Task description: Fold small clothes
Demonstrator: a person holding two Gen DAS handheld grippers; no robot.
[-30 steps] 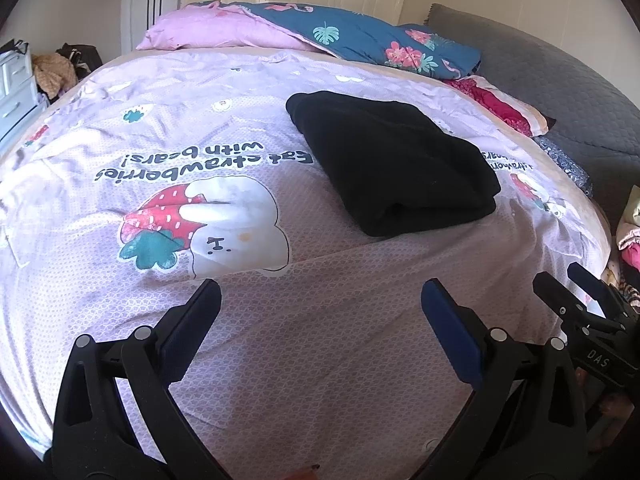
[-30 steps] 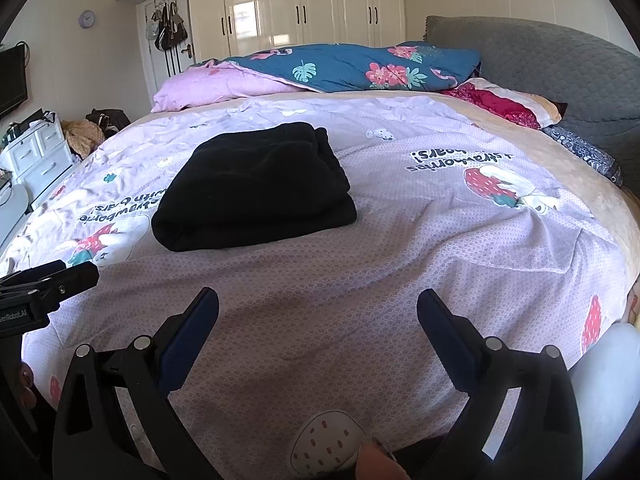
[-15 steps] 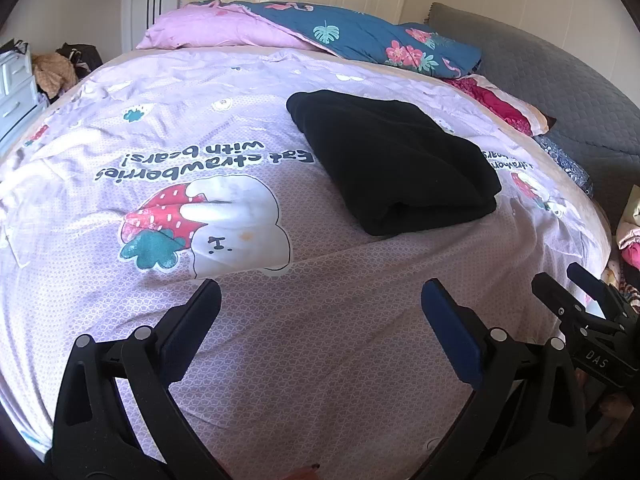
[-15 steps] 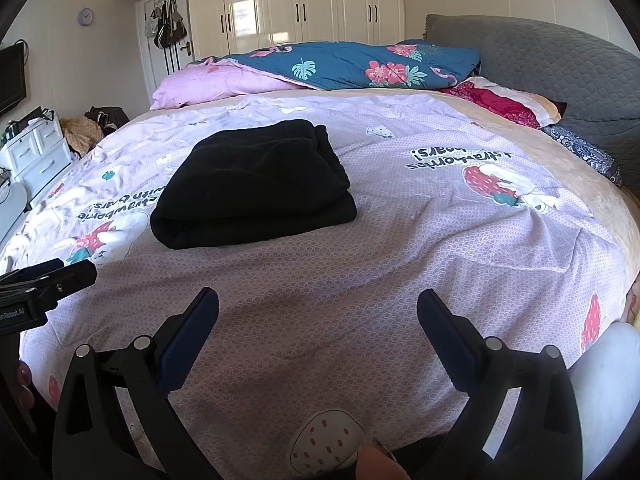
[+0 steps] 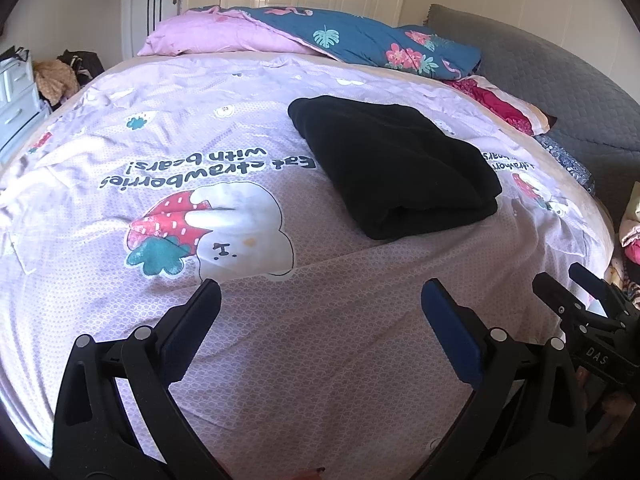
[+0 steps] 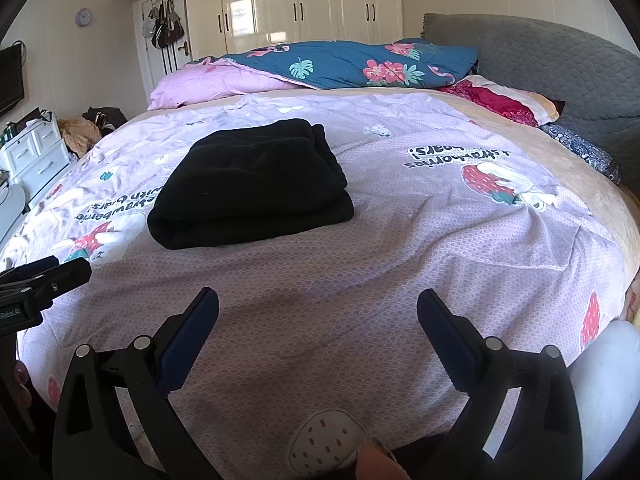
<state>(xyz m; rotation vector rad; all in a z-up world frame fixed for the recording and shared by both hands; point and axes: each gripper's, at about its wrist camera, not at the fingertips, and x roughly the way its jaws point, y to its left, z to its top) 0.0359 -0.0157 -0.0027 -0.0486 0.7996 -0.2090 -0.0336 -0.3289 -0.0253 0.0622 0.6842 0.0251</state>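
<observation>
Black garment (image 5: 394, 162) lies folded in a thick stack mid-bed on the lilac strawberry-print cover (image 5: 280, 320), fold edge facing the cameras. Left gripper (image 5: 320, 312) hovers over the near part of the cover, jaws spread wide, empty, well short of the garment. Right gripper (image 6: 318, 316) likewise spread wide, empty. Pink pillow (image 6: 208, 84) and blue floral duvet (image 6: 352, 64) beyond, white wardrobe (image 6: 296, 0) behind.

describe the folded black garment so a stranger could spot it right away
Start at the bed with its pale purple strawberry-print cover. Near the middle lies a folded black garment, its edge just covering the printed words. It is the only plain dark thing on the cover.
</observation>
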